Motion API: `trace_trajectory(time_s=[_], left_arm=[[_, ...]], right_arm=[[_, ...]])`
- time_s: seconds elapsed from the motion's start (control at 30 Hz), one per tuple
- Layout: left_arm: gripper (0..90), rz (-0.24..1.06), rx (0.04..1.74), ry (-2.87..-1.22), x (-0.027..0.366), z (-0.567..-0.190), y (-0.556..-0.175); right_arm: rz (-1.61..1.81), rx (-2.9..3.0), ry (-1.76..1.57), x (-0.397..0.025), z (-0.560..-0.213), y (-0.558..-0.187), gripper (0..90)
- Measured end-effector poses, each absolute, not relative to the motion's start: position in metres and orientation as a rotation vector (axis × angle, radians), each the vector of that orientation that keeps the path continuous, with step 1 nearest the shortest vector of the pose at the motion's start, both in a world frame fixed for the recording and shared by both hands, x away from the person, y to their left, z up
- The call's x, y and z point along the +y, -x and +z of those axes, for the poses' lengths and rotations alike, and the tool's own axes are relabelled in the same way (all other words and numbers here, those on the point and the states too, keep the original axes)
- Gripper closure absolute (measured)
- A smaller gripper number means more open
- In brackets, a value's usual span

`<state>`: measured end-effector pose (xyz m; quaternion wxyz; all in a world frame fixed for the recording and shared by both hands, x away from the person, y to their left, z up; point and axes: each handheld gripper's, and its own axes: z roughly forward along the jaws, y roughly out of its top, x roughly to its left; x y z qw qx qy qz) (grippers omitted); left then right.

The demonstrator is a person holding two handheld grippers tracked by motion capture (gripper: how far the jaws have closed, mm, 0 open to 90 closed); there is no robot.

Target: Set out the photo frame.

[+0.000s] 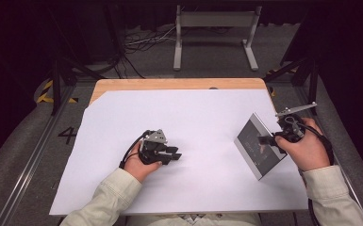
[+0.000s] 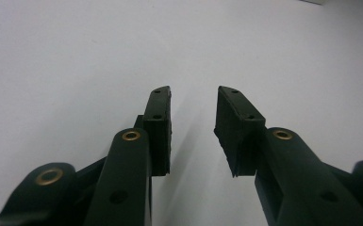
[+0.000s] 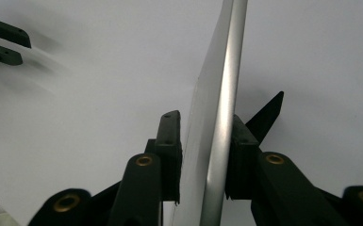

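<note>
A flat rectangular plate [image 1: 258, 146] with a dark glossy face and silver rim is held tilted up on edge at the right of the white sheet [image 1: 193, 122]. My right gripper [image 1: 269, 139] is shut on it at its right side. In the right gripper view the plate's silver edge [image 3: 217, 136] runs up between the two jaws, which press on both faces. My left gripper [image 1: 174, 155] rests low over the sheet left of centre, pointing right. Its jaws [image 2: 193, 117] stand apart with nothing between them.
The white sheet covers most of a wooden table [image 1: 169, 84]. A metal frame stand [image 1: 214, 33] and cables [image 1: 146, 40] sit on the floor beyond the far edge. The left gripper's jaw tips [image 3: 4, 42] show at the upper left of the right gripper view.
</note>
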<state>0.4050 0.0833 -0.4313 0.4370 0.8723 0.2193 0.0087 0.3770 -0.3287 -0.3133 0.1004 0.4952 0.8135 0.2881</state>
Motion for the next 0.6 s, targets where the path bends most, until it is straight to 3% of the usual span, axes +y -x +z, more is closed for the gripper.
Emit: trace_trajectory(time_s=[0.1,0.6], left_arm=[[66.6,0.022,0.548,-2.169,0.0836,-0.4316,-0.4054],[66.4,0.03,0.564,-2.162,0.087,-0.432,-0.4079]], right_arm=[[0.842,2.391,-1.469,-0.3287,-0.3128,-0.3767,78.8],[0.845,2.365,-1.485,-0.3228,-0.3114,-0.3734,82.5]])
